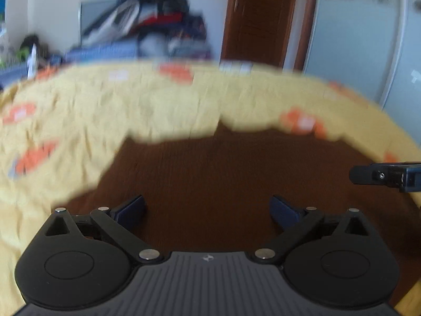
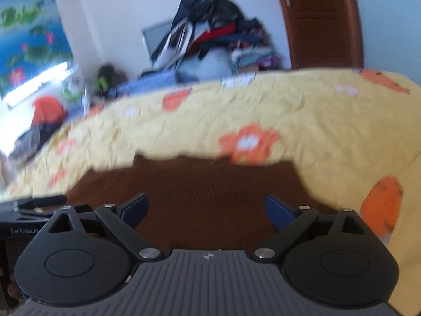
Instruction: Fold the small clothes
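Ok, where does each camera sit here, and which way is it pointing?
Left wrist: on the left gripper, facing along its open fingers over the brown garment on the yellow bedspread; the right gripper pokes in.
Right wrist: on the right gripper, same direction; left gripper at its left edge.
Shared: garment, bedspread, clothes pile, door.

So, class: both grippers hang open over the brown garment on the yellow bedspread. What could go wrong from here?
1. The open left gripper and right gripper sit close together, so they may collide.
2. The brown garment lies flat on the wrinkled bedspread; fingers could pinch both.
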Motion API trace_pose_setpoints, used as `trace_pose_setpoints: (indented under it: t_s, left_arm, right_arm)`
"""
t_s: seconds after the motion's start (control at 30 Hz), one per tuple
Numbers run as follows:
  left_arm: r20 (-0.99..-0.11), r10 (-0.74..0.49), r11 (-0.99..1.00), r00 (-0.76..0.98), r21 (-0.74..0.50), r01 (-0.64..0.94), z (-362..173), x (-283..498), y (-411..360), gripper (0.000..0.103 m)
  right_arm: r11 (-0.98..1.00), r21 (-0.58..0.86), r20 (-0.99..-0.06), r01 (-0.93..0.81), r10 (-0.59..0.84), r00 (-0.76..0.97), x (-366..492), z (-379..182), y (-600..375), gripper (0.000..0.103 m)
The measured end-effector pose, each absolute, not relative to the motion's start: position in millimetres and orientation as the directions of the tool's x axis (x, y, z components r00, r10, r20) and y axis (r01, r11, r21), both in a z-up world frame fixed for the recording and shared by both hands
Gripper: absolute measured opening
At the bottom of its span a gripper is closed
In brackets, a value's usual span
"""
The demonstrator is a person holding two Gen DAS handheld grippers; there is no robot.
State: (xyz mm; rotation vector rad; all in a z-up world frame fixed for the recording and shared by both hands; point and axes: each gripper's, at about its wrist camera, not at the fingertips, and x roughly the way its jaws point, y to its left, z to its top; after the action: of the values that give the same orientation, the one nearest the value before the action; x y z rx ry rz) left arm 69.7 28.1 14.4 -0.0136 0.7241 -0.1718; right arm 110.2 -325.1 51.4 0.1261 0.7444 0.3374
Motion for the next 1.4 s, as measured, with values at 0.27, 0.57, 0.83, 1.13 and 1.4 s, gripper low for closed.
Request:
trace_pose_setpoints:
  t_s: [0.27, 0.57, 0.83, 1.13, 1.4]
  left_arm:
    - [-0.641, -0.105, 0.989, 0.76, 0.013, 0.147, 23, 49, 30, 0.082]
    - [-0.614, -0.16, 0.978, 0.773, 0.005, 0.207, 8, 16, 27, 0.084]
    - [-0.631, -0.201, 0.98, 0.749, -0.13, 0.153, 28, -12, 56, 0.082]
    - [-0.596, -0.256, 0.947, 0.761, -0.313, 0.074, 35, -59, 90, 0.082]
    - [-0.556, -0.36, 0.705, 0.749, -0.688, -0.172, 5, -92, 149, 0.082]
  right_arm:
    - [0.967, 0.162, -0.65, -0.199, 0.256, 0.715, 107, 45, -342, 0.077]
    - [0.945, 0.071, -0.608, -0.319, 0.294, 0.738, 62, 32, -329, 0.097]
    - [0.947, 0.109, -0.61, -0.301, 0.303, 0.733, 33, 61, -329, 0.103]
    - [0.952, 0.206, -0.613, -0.224, 0.305, 0.729, 8, 70, -355, 0.102]
    - [0.823, 0.567, -0.633, 0.037, 0.407, 0.658, -33, 47, -435, 0.103]
